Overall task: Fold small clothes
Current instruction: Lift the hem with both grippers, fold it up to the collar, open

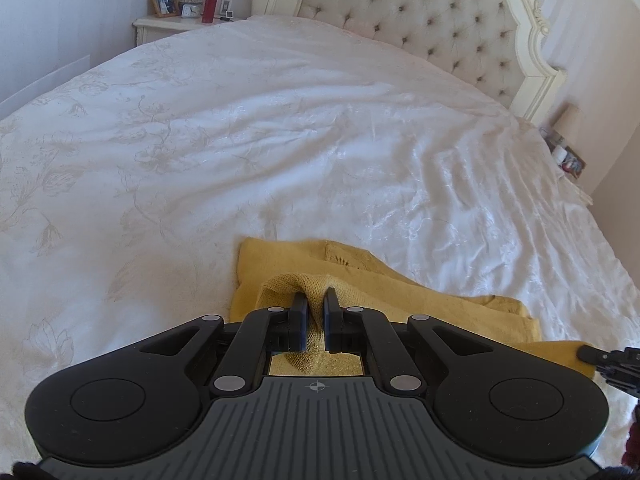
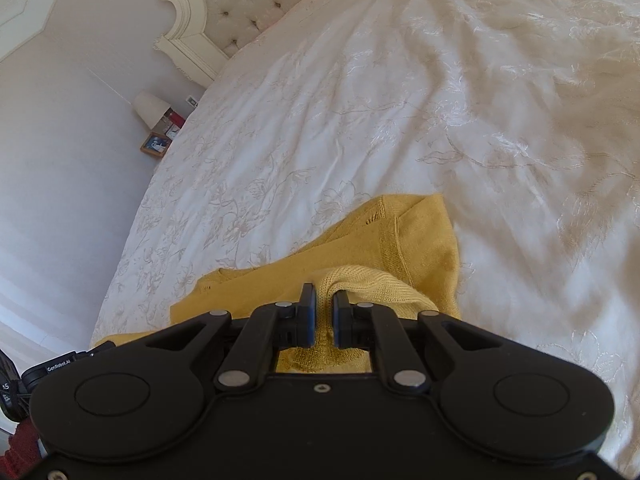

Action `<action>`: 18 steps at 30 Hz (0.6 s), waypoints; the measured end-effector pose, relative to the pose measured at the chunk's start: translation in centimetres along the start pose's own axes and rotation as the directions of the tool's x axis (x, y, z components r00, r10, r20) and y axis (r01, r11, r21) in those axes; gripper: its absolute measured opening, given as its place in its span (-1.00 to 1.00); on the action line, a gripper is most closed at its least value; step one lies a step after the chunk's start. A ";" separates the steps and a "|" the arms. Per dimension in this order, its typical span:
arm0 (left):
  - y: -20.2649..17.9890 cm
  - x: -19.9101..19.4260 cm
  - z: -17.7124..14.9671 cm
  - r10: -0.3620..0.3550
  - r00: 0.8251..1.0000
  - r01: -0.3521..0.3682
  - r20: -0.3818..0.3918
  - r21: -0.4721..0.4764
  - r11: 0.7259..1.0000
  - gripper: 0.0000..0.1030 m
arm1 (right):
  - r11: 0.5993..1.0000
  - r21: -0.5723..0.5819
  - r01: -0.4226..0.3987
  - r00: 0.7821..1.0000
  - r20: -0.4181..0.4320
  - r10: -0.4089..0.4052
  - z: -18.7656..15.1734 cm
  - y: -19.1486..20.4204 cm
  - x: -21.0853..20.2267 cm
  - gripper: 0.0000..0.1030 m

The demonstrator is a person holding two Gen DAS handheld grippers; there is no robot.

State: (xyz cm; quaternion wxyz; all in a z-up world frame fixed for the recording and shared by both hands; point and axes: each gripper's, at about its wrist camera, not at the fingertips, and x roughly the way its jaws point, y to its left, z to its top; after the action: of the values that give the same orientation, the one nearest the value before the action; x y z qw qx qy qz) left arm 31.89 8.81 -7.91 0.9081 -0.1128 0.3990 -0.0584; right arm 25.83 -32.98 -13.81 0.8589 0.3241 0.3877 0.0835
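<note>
A mustard-yellow knit garment [image 1: 400, 284] lies on the white bedspread near the bed's front edge. It also shows in the right wrist view [image 2: 408, 236]. My left gripper [image 1: 316, 300] is shut on a raised fold of the knit at the garment's near edge. My right gripper [image 2: 323, 300] is shut on another raised fold of the same garment. The right gripper's tip shows in the left wrist view [image 1: 608, 360] at the far right. The cloth under both grippers is hidden by their bodies.
The white embroidered bedspread [image 1: 240, 140] covers the wide bed. A tufted headboard [image 1: 420, 12] stands at the far end. A nightstand [image 1: 168, 22] with a photo frame, clock and red bottle [image 1: 209, 7] is at the back left. A second nightstand with a lamp [image 2: 150, 110] stands by the other side.
</note>
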 end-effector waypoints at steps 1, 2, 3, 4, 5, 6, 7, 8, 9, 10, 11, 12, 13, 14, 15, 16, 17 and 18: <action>0.1 0.6 0.2 0.001 1.000 -0.001 -0.007 -0.001 1.000 -0.86 | 1.000 0.002 0.010 1.000 -0.004 -0.010 0.4 0.1 0.6 -0.71; 0.3 1.1 0.3 0.000 1.000 0.000 -0.015 -0.003 1.000 -0.86 | 1.000 0.005 0.016 1.000 -0.007 -0.016 0.6 0.1 1.1 -0.71; 0.4 1.5 0.5 0.001 1.000 -0.001 -0.021 -0.007 1.000 -0.86 | 1.000 0.008 0.022 1.000 -0.011 -0.021 0.9 0.2 1.6 -0.71; 0.6 2.1 0.6 0.002 1.000 -0.002 -0.029 -0.009 1.000 -0.86 | 1.000 0.009 0.027 1.000 -0.014 -0.027 1.1 0.2 2.1 -0.71; 0.7 2.7 0.8 0.004 0.999 -0.005 -0.035 -0.011 1.000 -0.86 | 0.999 0.010 0.032 0.999 -0.018 -0.032 1.3 0.3 2.5 -0.71; 0.9 3.2 0.9 0.007 0.999 -0.007 -0.042 -0.013 1.000 -0.86 | 0.999 0.011 0.037 0.999 -0.023 -0.037 1.6 0.3 2.9 -0.70; 1.0 3.7 1.1 0.010 0.999 -0.011 -0.050 -0.015 1.000 -0.86 | 0.999 0.012 0.043 0.999 -0.030 -0.043 1.8 0.2 3.5 -0.70; 1.2 4.1 1.2 0.014 0.998 -0.015 -0.057 -0.018 1.000 -0.86 | 0.999 0.014 0.049 0.998 -0.034 -0.048 2.0 0.2 3.9 -0.70; 1.3 4.6 1.3 0.017 0.998 -0.018 -0.064 -0.022 1.000 -0.86 | 0.998 0.016 0.055 0.998 -0.040 -0.054 2.2 0.1 4.4 -0.70; 1.5 5.3 1.6 0.019 0.997 -0.022 -0.073 -0.028 0.999 -0.86 | 0.998 0.021 0.060 0.997 -0.045 -0.059 2.4 -0.1 4.8 -0.70; 1.7 5.8 1.7 0.021 0.997 -0.024 -0.079 -0.033 0.999 -0.86 | 0.997 0.026 0.066 0.997 -0.049 -0.065 2.6 -0.2 5.2 -0.70; 1.8 6.2 1.9 0.022 0.996 -0.026 -0.085 -0.039 0.999 -0.86 | 0.997 0.034 0.074 0.996 -0.053 -0.072 2.8 -0.5 5.6 -0.68; 2.1 6.8 2.1 0.026 0.995 -0.030 -0.093 -0.045 0.999 -0.86 | 0.996 0.043 0.082 0.995 -0.057 -0.079 3.0 -0.7 6.0 -0.67; 2.2 7.3 2.2 0.028 0.994 -0.033 -0.101 -0.047 0.998 -0.86 | 0.995 0.051 0.089 0.994 -0.061 -0.086 3.1 -1.0 6.3 -0.65; 2.2 7.9 2.3 0.033 0.993 -0.038 -0.113 -0.046 0.998 -0.85 | 0.993 0.060 0.102 0.993 -0.066 -0.098 3.3 -1.2 6.7 -0.58; 2.3 8.5 2.4 0.039 0.992 -0.045 -0.124 -0.044 0.998 -0.83 | 0.992 0.068 0.110 0.992 -0.071 -0.105 3.5 -1.5 7.1 -0.54; 2.4 9.0 2.5 0.047 0.990 -0.053 -0.135 -0.045 0.998 -0.80 | 0.991 0.077 0.113 0.991 -0.077 -0.107 3.6 -1.8 7.4 -0.54; 2.5 9.4 2.5 0.052 0.989 -0.060 -0.139 -0.049 0.997 -0.80 | 0.990 0.086 0.113 0.991 -0.082 -0.106 3.8 -2.0 7.6 -0.52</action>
State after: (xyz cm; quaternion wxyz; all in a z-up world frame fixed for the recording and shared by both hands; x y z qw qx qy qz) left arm 40.11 9.82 -13.56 0.8763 -0.1212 0.4653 -0.0300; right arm 33.57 -33.41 -17.89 0.8309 0.3374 0.4413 0.0310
